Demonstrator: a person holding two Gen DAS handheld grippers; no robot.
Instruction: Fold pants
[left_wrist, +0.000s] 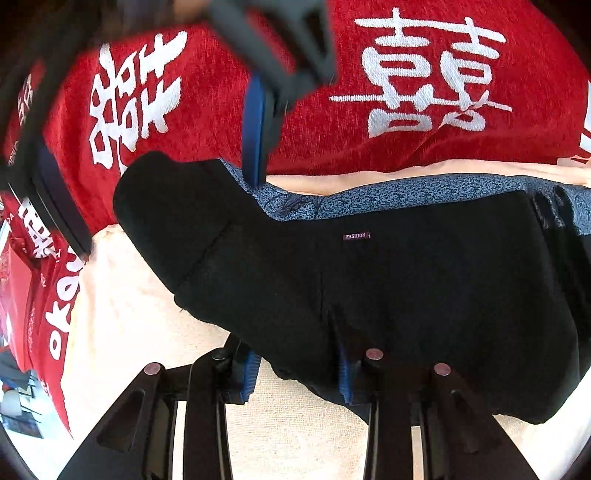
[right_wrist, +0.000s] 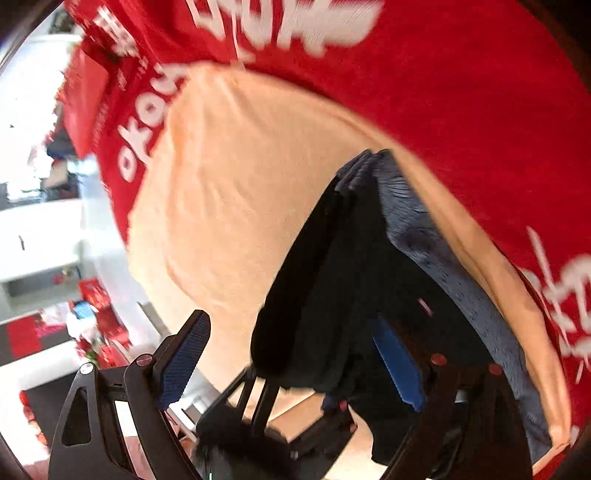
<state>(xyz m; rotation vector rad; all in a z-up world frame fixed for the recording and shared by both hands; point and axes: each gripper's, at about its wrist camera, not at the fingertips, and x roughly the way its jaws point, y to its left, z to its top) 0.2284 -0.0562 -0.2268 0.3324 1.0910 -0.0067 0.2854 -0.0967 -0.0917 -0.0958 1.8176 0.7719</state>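
The black pants (left_wrist: 388, 280) lie folded in a thick bundle on a cream towel (left_wrist: 155, 332), with a small "FASHION" label on top. My left gripper (left_wrist: 297, 373) is open, its blue pads at the near edge of the bundle, the right pad (left_wrist: 345, 380) touching the cloth. My right gripper (right_wrist: 291, 365) is open and blurred by motion above the far left end of the pants (right_wrist: 332, 295). It also shows in the left wrist view (left_wrist: 258, 122), hanging over the pants' far edge.
A blue patterned garment (left_wrist: 406, 192) lies under the pants at the far side. A red cloth with white characters (left_wrist: 424, 74) covers the surface behind and to the left. A room with red items (right_wrist: 44, 221) shows off the left edge.
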